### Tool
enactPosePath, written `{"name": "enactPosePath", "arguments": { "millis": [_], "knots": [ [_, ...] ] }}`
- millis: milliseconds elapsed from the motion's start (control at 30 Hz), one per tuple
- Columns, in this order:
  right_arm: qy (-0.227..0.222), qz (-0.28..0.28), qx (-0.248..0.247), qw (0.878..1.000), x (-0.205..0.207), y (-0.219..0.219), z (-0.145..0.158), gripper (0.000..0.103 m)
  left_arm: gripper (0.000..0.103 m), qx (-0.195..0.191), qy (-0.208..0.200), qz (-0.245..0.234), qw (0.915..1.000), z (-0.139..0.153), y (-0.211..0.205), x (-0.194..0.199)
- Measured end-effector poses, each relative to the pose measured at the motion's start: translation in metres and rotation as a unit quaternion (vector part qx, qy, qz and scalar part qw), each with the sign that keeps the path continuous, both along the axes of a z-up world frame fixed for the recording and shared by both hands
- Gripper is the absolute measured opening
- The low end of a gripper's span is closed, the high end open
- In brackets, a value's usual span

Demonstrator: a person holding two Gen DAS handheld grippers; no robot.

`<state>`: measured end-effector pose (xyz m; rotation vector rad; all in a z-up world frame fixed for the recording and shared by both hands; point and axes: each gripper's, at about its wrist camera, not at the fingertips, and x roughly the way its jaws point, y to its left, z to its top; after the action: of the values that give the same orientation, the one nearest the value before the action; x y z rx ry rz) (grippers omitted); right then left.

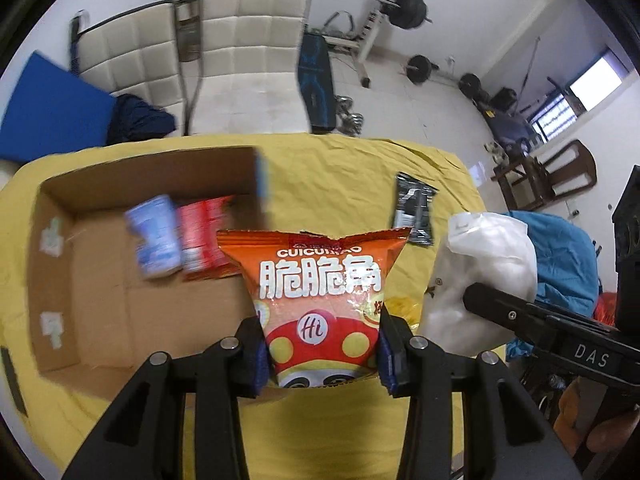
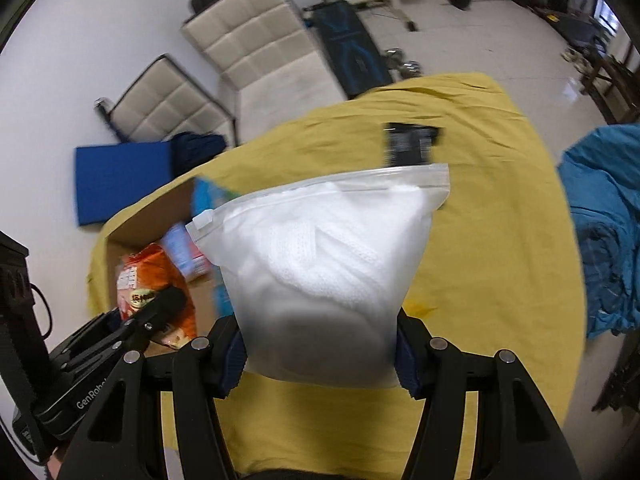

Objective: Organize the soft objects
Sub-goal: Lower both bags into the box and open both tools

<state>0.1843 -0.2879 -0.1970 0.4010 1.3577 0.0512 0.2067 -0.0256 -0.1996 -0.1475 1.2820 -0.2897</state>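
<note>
Left claw (image 1: 320, 354): clamped on orange snack bag (image 1: 320, 288), held above near edge of cardboard box (image 1: 100, 280). Right claw (image 2: 320, 354): clamped on white zip bag (image 2: 324, 272), above yellow-covered bench (image 2: 500, 260). Black packet (image 1: 414, 214): flat on bench, beyond both bags.

Orange snack bag (image 1: 320, 292), yellow cloth (image 1: 340, 168)

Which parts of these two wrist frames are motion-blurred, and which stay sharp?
Left wrist view: the orange snack bag clamped in the left gripper is sharp, while the blue and red packets in the brown cardboard box are smeared. Right wrist view: the white zip-seal bag is crisp; the black sachet behind it is blurred.
</note>
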Motion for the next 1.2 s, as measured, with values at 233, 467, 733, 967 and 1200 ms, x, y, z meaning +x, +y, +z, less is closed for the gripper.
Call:
{"name": "enactPosePath", "arguments": {
  "millis": [233,467,733,967,1200],
  "knots": [
    [-0.010,0.048,0.030,0.998,-0.009,0.107,0.014,0.063,0.039,0.018,-0.004,0.061,0.9979,0.009,0.100,-0.009],
    [0.011,0.097,0.021,0.995,-0.001,0.205,-0.011,0.063,0.039,0.044,0.012,0.094,0.9945,-0.013,0.171,0.003],
    [0.075,0.117,-0.012,0.990,0.024,0.260,-0.096,0.063,0.039,0.067,0.064,0.091,0.9915,-0.077,0.209,0.034],
    [0.115,0.129,-0.034,0.984,0.024,0.283,-0.146,0.063,0.039,0.066,0.109,0.077,0.9889,-0.127,0.219,0.062],
    [0.137,0.128,-0.063,0.980,0.028,0.293,-0.185,0.069,0.039,0.075,0.121,0.049,0.9886,-0.156,0.216,0.094]
  ]
}}
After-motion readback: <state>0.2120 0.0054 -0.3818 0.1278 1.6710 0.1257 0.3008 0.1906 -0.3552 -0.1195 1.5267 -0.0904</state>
